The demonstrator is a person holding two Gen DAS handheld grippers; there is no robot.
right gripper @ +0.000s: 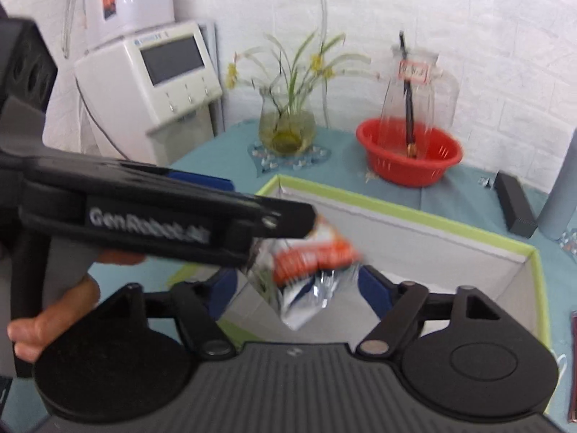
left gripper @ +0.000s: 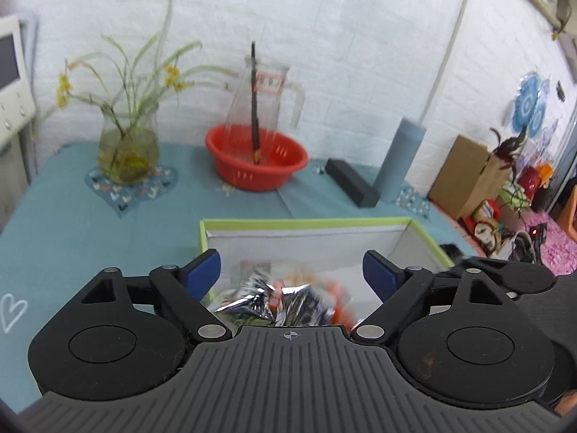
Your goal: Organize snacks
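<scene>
The left tongs (left gripper: 292, 270) stood wide open over a green-rimmed box (left gripper: 306, 222) on the desk (left gripper: 72, 223), gripping nothing. A blurred silver and orange snack packet (right gripper: 306, 274) hung just beyond their tips, above the box. The right tongs (right gripper: 288, 288) were also spread open, empty, close beside the packet.
</scene>
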